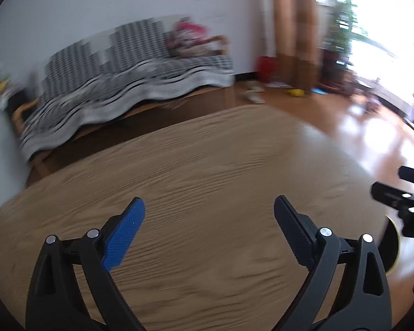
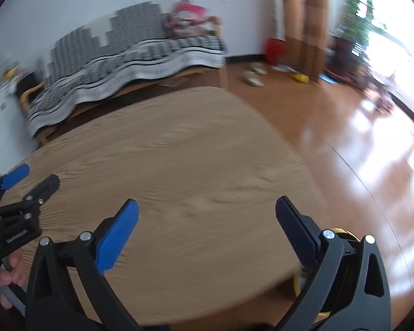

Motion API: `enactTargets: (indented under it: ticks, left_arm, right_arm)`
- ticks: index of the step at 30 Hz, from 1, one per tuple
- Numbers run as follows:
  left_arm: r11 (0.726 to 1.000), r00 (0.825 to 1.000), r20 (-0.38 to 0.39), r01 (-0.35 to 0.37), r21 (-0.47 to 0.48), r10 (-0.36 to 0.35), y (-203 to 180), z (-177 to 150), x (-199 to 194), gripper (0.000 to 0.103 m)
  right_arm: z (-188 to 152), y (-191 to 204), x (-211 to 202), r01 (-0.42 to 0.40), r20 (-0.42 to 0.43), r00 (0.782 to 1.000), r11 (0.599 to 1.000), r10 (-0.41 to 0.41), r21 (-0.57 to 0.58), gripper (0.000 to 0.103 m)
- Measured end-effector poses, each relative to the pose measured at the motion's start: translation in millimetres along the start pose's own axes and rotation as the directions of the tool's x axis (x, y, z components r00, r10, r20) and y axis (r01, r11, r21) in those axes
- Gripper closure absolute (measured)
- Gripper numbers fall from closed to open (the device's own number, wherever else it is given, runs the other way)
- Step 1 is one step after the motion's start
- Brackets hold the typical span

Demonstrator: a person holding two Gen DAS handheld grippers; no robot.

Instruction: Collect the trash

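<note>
**Both claws wide open over the table**

Left gripper and right gripper are both spread, nothing between them. Wooden table is bare underneath. A round black bin with a yellow rim sits by the table's right edge. Striped sofa behind, all blurry.

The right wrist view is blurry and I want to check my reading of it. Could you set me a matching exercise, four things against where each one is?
Things:
1. striped sofa cover
2. red bin
3. left gripper
4. pale slippers

Places:
A. on the floor between the sofa and the curtain
B. at the left edge of the picture, above the table
C. draped over the sofa by the white wall
D. against the wall, next to the curtain

Pairs: 1-C, 2-D, 3-B, 4-A
</note>
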State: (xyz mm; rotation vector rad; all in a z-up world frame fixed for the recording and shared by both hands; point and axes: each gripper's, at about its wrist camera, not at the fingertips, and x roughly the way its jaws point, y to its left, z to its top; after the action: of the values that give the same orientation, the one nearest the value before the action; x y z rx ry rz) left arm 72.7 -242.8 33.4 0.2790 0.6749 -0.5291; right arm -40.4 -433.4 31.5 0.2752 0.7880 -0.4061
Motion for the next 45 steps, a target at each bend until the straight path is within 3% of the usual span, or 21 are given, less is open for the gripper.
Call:
enactTargets:
  ticks: [6, 14, 45]
  left_arm:
    - [0.971, 0.985, -0.069, -0.166, -0.169, 0.157, 114.6, -27.7, -6.4, 0.011]
    - [0.928, 0.967, -0.106, -0.254, -0.274, 0.234, 189.8, -48.6, -15.7, 0.011]
    - [0.936, 0.969, -0.114, -0.243, -0.254, 0.220, 173.4, -50.4, -14.8, 0.011]
  right_arm:
    - [5.5, 109.2, 24.5, -0.110, -0.027, 0.994, 0.977, 0.107, -0.181, 0.007]
    - [-13.6, 184.2, 35.4, -0.150, -0.064, 0.989, 0.940, 0.137, -0.308, 0.007]
    - [-13.7, 172.0, 37.5, -0.151, -0.070, 0.988, 0.953, 0.138, -0.264, 0.007]
